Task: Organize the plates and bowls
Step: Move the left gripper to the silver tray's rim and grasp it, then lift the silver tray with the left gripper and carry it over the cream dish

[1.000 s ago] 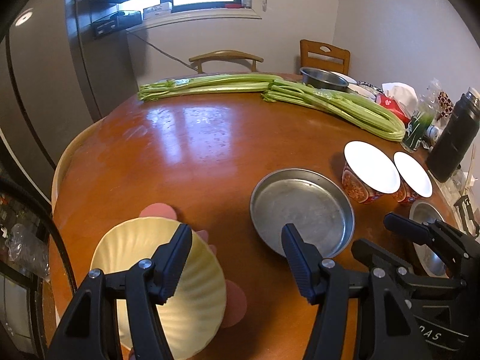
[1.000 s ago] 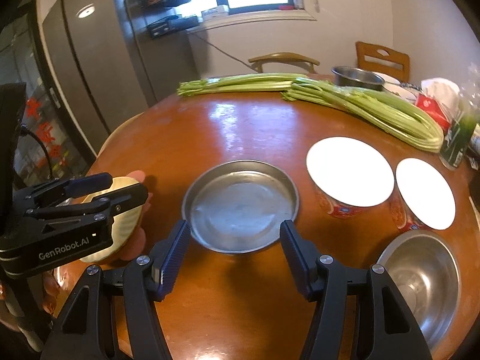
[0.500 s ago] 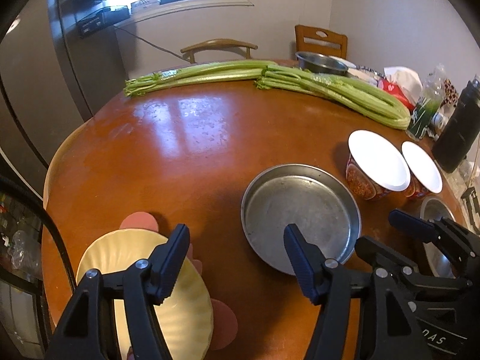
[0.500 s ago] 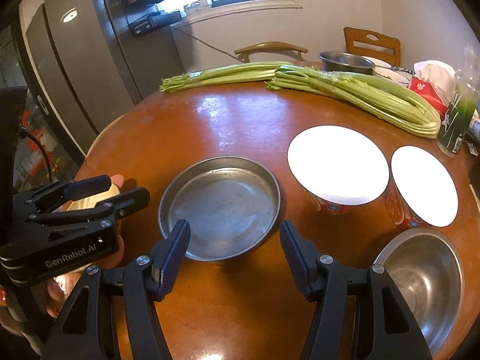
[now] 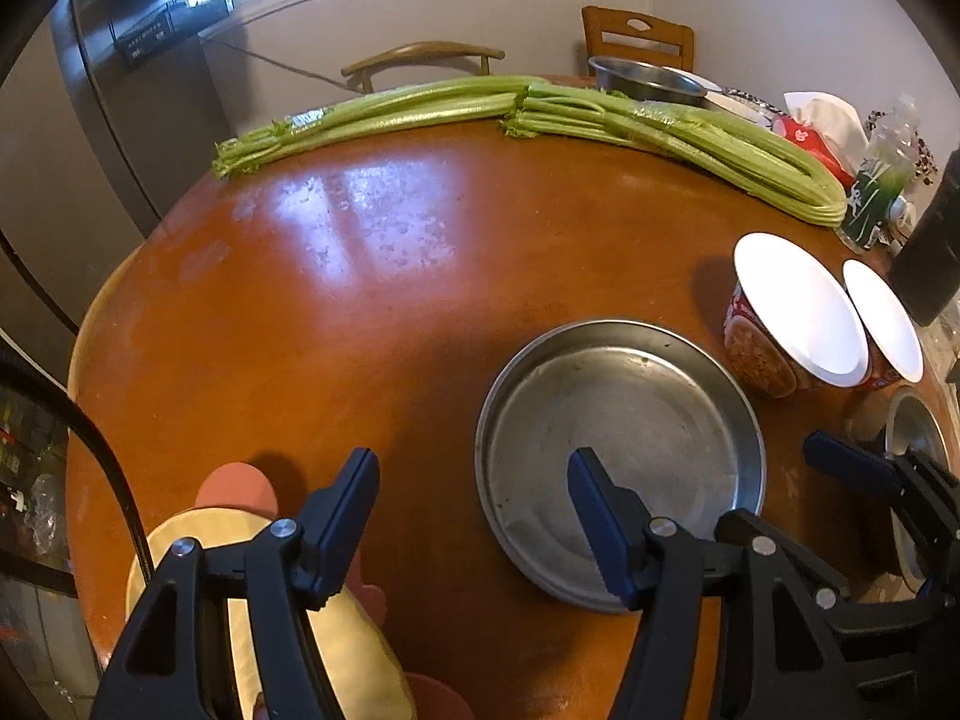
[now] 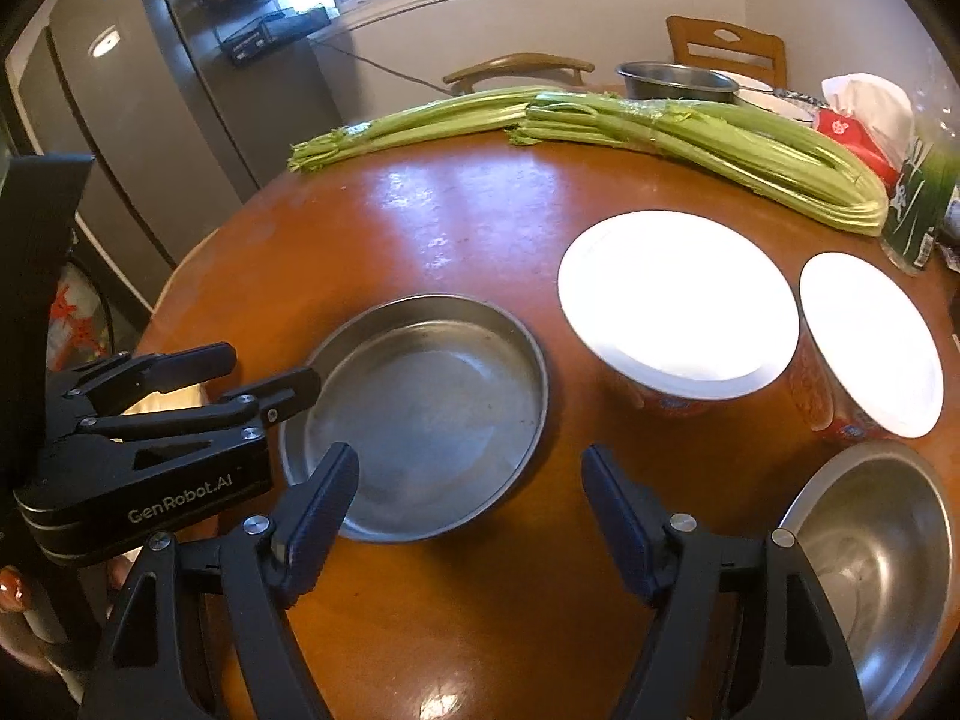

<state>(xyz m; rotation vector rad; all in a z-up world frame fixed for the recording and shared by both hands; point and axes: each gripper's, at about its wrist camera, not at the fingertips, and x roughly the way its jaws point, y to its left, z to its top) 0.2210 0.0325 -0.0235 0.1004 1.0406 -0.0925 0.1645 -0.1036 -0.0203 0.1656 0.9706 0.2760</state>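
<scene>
home kitchen: fridge (image 6: pixel 120 138), celery (image 6: pixel 690 138) on dining table (image 6: pixel 480 228).

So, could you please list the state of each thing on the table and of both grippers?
Metal pan: upright, empty.
Steel bowl: upright, empty.
Large white-lidded cup: lid on.
Small white-lidded cup: lid on.
Yellow plate: lying under the left gripper, not gripped.
Celery: lying flat.
Left gripper: open, nothing between its jaws.
Right gripper: opening, nothing between its jaws.
</scene>
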